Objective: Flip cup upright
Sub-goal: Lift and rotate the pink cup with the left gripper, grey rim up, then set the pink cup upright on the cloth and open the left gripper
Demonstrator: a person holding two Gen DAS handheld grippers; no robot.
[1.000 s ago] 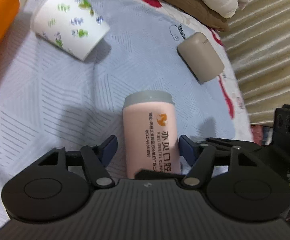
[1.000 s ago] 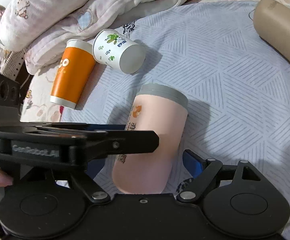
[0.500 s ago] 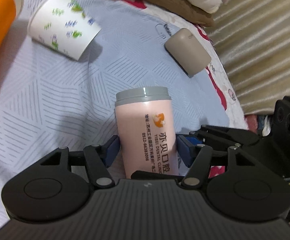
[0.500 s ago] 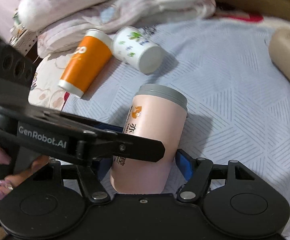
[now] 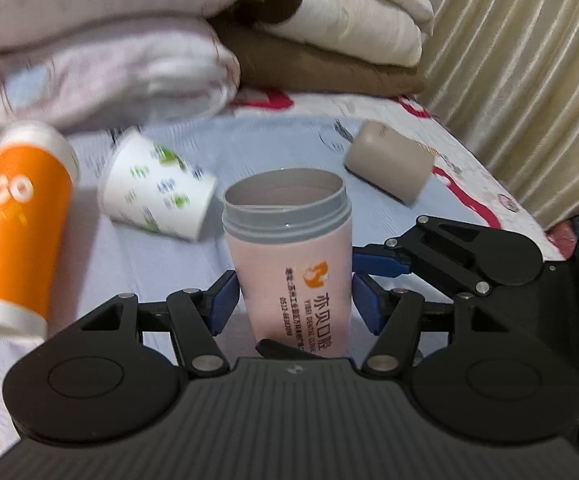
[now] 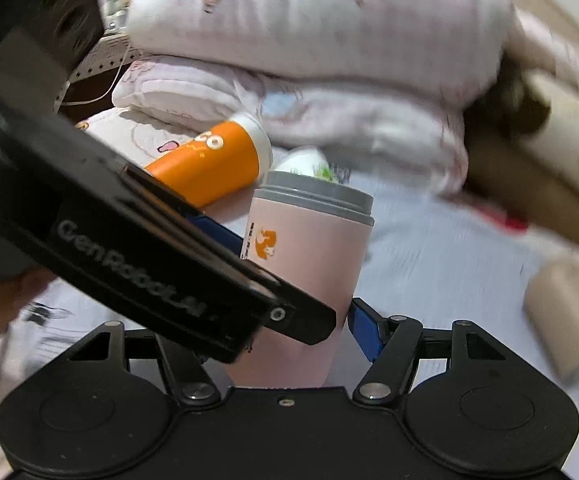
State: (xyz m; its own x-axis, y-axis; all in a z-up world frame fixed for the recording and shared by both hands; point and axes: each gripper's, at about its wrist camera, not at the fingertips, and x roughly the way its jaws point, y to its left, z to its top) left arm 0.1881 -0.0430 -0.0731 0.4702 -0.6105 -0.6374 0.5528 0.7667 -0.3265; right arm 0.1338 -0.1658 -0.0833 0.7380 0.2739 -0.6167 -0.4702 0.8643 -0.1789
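A pink cup (image 5: 289,264) with a grey rim and orange logo stands nearly upright, its open mouth up. My left gripper (image 5: 293,304) is shut on its lower body, blue pads on both sides. My right gripper (image 6: 301,320) is also shut on the pink cup (image 6: 305,256); its right blue pad touches the cup and its left finger is hidden behind the left gripper's black body (image 6: 137,248). In the left wrist view the right gripper's fingers (image 5: 385,264) press the cup from the right.
An orange cup (image 5: 13,228), a white paper cup with green prints (image 5: 157,196) and a beige cup (image 5: 389,164) lie on their sides on the blue-grey bedspread (image 5: 137,264). Folded quilts (image 5: 101,52) are stacked behind. A curtain (image 5: 529,80) hangs at the right.
Both grippers closed on the pink cup and tilted it from lying on the bed to nearly upright, so its open mouth now shows. The other cups stayed put.
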